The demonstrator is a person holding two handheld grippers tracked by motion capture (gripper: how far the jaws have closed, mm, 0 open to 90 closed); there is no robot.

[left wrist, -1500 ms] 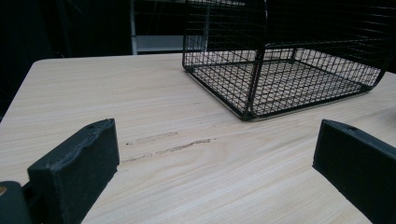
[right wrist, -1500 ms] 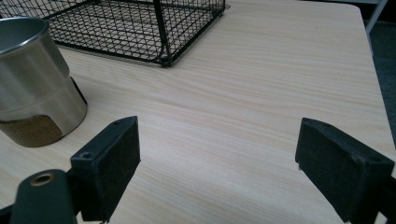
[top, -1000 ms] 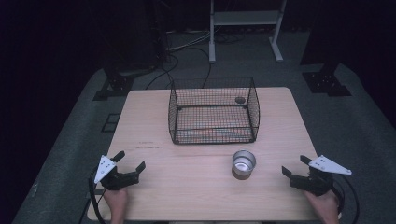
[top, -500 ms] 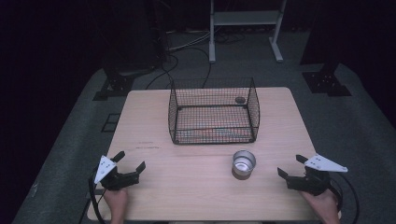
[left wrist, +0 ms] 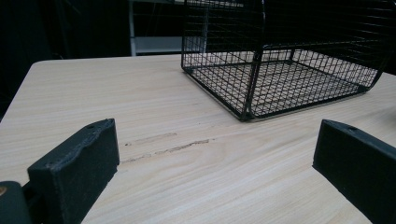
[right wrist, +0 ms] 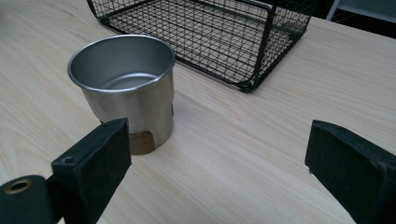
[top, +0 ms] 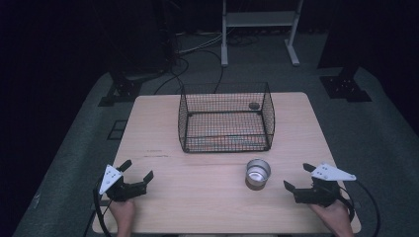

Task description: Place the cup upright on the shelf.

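Steel cup (top: 258,173) stands untouched on the tabletop (top: 207,202) toward its near right, in front of the empty wire basket (top: 226,117); nothing looks begun. Left gripper (left wrist: 215,163) shows jaws spread, bare wood ahead. Right gripper (right wrist: 219,163), jaws released, faces the cup with open room around.

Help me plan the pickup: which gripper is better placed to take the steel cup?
Right. The right gripper sits open beside the steel cup, which stands close before its jaws. The left gripper is farther off, across the table.
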